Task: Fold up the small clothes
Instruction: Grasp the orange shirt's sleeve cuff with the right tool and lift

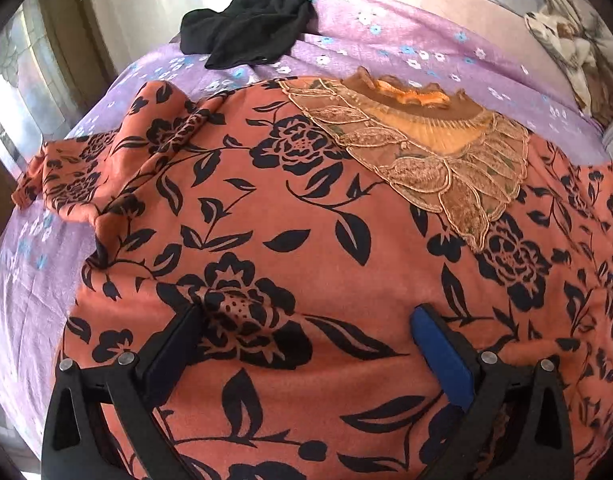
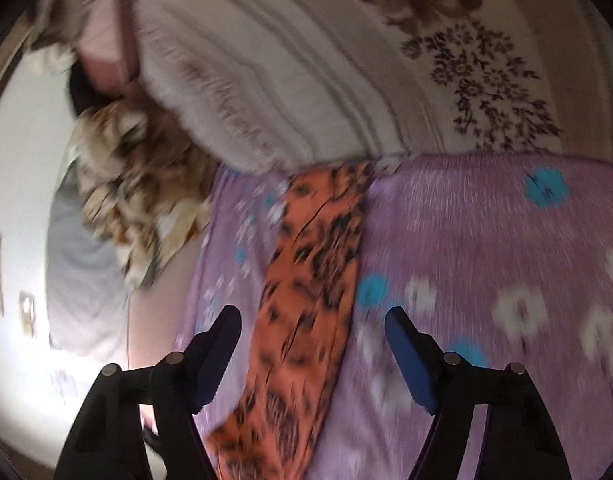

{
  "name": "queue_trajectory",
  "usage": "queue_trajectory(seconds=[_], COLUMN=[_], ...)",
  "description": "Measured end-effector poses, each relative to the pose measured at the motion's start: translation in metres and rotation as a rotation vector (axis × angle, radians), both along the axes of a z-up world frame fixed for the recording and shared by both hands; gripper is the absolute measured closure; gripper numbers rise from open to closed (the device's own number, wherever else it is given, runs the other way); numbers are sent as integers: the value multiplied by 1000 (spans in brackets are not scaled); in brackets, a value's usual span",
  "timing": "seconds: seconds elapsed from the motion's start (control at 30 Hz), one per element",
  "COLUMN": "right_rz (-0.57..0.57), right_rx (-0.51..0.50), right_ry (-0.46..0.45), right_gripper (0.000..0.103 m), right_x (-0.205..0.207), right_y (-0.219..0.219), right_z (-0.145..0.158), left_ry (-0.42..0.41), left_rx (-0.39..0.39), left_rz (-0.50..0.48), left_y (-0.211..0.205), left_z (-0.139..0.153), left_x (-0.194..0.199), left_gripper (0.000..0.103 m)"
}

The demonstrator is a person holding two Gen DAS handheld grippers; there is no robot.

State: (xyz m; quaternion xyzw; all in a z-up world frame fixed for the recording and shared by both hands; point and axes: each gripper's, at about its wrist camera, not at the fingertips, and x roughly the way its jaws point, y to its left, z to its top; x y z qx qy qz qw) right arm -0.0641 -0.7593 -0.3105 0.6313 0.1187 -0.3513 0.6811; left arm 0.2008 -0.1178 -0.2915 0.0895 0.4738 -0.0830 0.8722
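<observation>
An orange garment with black flowers (image 1: 306, 200) lies spread on the bed and fills most of the left wrist view. Its beige lace neckline (image 1: 422, 148) is at the far side, and one sleeve (image 1: 66, 176) is bunched at the left. My left gripper (image 1: 306, 316) hovers low over the garment's near part, open wide, with a small raised fold by its left finger (image 1: 178, 344). In the blurred right wrist view, a narrow strip of the same orange cloth (image 2: 310, 280) runs between the fingers of my right gripper (image 2: 312, 316). That gripper is open, and its pads stand apart from the cloth.
A purple bedsheet with white and blue flowers (image 1: 386, 40) covers the bed. A black garment (image 1: 250, 24) lies crumpled at the far edge. A cream striped blanket with brown flowers (image 2: 346, 60) and a brown-and-white patterned cloth (image 2: 138, 184) lie beyond the right gripper.
</observation>
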Motion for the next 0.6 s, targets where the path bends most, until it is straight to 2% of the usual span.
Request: queue_trajectory(seconds=[0.1, 0.2, 0.23, 0.3, 0.33, 0.37, 0.43, 0.5, 0.6], right_rz=[-23, -15, -10, 0, 16, 23, 18, 17, 67], right_rx=[-16, -65, -87, -125, -129, -129, -152, -193, -287], right_ry=[64, 158, 206, 271, 304, 321, 310, 254, 183], right_gripper=[31, 31, 35, 50, 77, 95, 97, 98, 98], right_x=[12, 31, 39, 51, 57, 60, 57, 55, 57], right_y=[-19, -35, -40, -46, -49, -50, -47, -36, -9], right_z=[-7, -5, -5, -5, -8, -9, -7, 5, 39], left_ry=[6, 14, 19, 39, 52, 50, 7, -82, -172], left_rx=[-4, -2, 4, 14, 21, 26, 42, 62, 61], left_rz=[5, 2, 0, -2, -11, -20, -15, 3, 20], left_y=[0, 1, -1, 2, 0, 0, 0, 0, 1], left_z=[1, 1, 1, -1, 1, 2, 8, 22, 41], left_x=[-2, -1, -1, 13, 17, 20, 23, 23, 26], left_gripper=[0, 0, 0, 0, 0, 0, 0, 0, 0])
